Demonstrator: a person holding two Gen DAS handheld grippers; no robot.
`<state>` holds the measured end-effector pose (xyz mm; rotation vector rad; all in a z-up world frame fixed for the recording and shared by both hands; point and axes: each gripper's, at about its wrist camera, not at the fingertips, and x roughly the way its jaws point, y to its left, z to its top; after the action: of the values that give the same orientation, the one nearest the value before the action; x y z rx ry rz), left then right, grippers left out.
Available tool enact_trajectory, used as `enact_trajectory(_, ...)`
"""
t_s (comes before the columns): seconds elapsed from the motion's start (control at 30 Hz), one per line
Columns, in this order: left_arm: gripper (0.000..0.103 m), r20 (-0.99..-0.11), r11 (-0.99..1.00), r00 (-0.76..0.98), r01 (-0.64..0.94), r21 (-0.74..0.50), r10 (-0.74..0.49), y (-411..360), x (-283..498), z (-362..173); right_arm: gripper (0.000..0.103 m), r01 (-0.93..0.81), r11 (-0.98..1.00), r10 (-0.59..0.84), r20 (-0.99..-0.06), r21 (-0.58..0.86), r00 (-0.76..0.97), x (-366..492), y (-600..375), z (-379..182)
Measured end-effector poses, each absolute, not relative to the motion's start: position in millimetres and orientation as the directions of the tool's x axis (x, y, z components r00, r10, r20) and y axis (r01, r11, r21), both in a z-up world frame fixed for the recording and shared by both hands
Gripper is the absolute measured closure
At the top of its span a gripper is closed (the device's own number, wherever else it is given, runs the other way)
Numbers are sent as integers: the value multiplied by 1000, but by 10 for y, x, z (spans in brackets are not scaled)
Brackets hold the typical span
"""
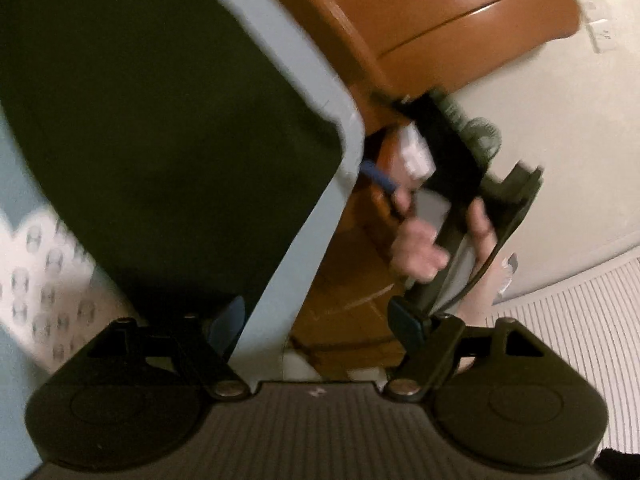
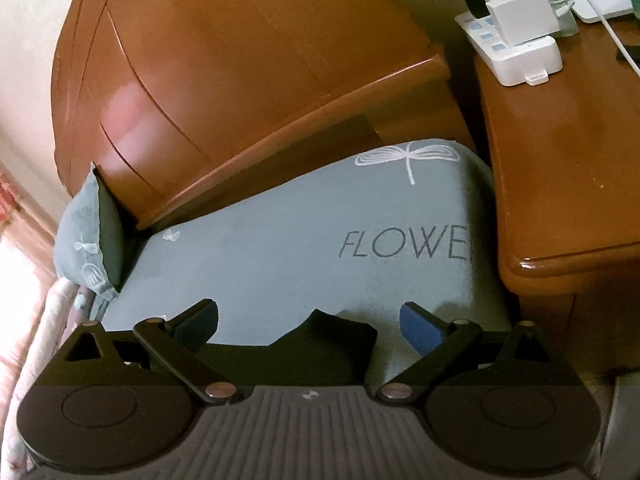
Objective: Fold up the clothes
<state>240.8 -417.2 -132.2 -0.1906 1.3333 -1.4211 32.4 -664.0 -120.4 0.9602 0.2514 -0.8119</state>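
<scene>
Left wrist view: the left tongs (image 1: 318, 322) stand wide apart with nothing gripped between them. Their left pad lies over the near edge of a dark garment (image 1: 160, 120), which is spread flat on the grey-blue bedsheet (image 1: 280, 280) and fills the left and far-left of the view; whether the pad touches the cloth cannot be told. A band of bare sheet runs along the garment's right edge, and a white patterned patch of bedding (image 1: 44, 280) shows at the near left. To the right, a hand (image 1: 424, 244) holds the black frame of the right tongs (image 1: 472, 184), blurred, in front of the glossy brown wooden headboard (image 1: 420, 12). A ribbed white surface (image 1: 580, 340) lies at the near right.

Right wrist view: the right tongs (image 2: 312, 324) are also spread wide, holding nothing. A corner of the dark garment (image 2: 320, 344) lies on the sheet just between and below their pads, apart from both. Beyond it the grey-blue sheet stretches away, printed with "FLOWE" lettering (image 2: 402, 246) and a white dragonfly (image 2: 408, 158). A grey-green pillow (image 2: 90, 236) leans against the headboard at the far left. On the right, a wooden bedside desk (image 2: 560, 140) carries a white power strip (image 2: 516, 48) with chargers plugged in.
</scene>
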Motion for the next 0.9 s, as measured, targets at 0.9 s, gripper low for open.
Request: enact_trajectory(0.9, 21, -659, 345, -152, 754, -560, -737, -4212, 2177, -1163, 3, 708, 393, -458, -543, 587, 704, 556, -6414, -1085)
